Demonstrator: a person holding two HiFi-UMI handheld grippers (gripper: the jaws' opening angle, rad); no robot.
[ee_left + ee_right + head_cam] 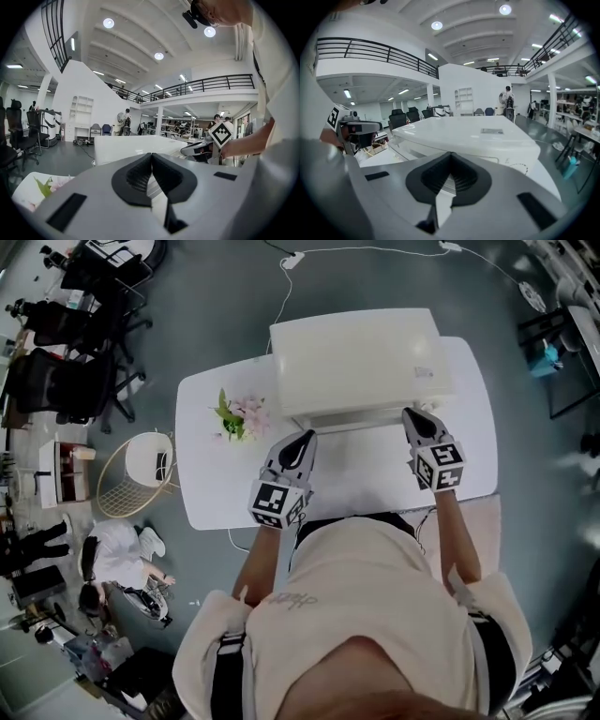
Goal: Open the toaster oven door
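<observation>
Toaster oven [356,362], white table [204,491], grey floor [216,306]

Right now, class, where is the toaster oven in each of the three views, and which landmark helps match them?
Head view: the toaster oven sits top centre.
Left gripper view: centre, a white box beyond the jaws.
Right gripper view: centre, large, just beyond the jaws.
Shared landmark: the right gripper, at the oven's front right corner from above, right of it in the left gripper view.
</observation>
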